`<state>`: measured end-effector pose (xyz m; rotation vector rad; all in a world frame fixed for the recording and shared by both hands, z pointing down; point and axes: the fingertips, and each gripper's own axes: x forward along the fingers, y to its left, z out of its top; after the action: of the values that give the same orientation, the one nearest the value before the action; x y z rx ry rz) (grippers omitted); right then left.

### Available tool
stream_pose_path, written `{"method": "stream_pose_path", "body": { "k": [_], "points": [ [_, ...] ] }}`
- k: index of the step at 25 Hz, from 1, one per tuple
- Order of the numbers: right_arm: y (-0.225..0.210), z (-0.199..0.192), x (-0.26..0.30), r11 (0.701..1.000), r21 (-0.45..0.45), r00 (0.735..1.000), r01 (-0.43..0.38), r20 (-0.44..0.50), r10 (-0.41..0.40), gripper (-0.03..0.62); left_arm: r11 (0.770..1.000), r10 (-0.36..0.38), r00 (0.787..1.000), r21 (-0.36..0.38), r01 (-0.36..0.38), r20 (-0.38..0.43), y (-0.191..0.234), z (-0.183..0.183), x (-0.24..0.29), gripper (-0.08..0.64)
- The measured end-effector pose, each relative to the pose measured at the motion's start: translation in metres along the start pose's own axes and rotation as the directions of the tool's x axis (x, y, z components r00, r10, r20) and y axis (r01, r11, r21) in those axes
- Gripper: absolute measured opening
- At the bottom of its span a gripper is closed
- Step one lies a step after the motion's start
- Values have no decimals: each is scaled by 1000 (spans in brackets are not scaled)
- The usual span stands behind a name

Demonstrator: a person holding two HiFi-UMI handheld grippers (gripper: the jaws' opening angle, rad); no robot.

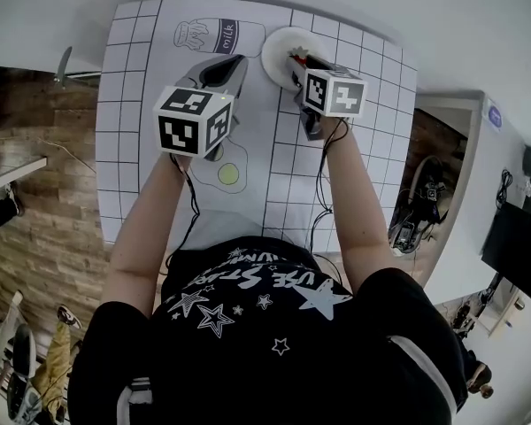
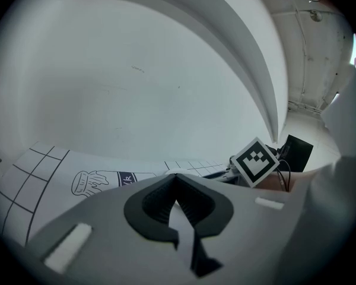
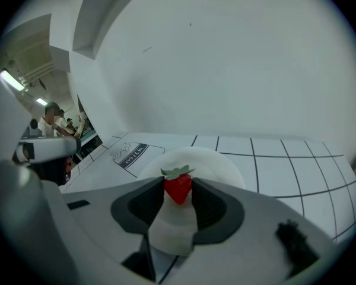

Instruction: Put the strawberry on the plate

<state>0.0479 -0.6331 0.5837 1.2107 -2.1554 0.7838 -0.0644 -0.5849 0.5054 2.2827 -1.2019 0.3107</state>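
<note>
The right gripper (image 3: 178,186) clamps a red strawberry with green leaves (image 3: 178,190) between its dark ribbed jaws, leaves up. The fruit sits over a round white plate (image 3: 219,162); whether it touches the plate I cannot tell. In the head view the plate (image 1: 277,50) lies at 12 o'clock on a white gridded mat (image 1: 124,104), and the right gripper reaches in from the plate's 4 o'clock. The left gripper (image 2: 177,186) has its jaws pressed together. It hangs at the plate's 8 o'clock, just at 6 o'clock of a milk bottle drawing (image 1: 217,34) printed on the mat.
</note>
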Motion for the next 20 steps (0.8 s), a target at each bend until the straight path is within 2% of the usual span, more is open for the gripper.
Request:
{"method": "stream_pose_path", "body": {
  "k": [10, 20],
  "points": [
    [1, -5, 4, 999, -33, 998, 17, -67, -19, 155, 1000, 3, 1000, -10, -3, 3, 2, -1, -1, 9],
    [6, -1, 3, 999, -35, 999, -3, -46, 2, 160, 1000, -1, 1000, -13, 1, 9, 1, 0, -5, 9]
  ]
}}
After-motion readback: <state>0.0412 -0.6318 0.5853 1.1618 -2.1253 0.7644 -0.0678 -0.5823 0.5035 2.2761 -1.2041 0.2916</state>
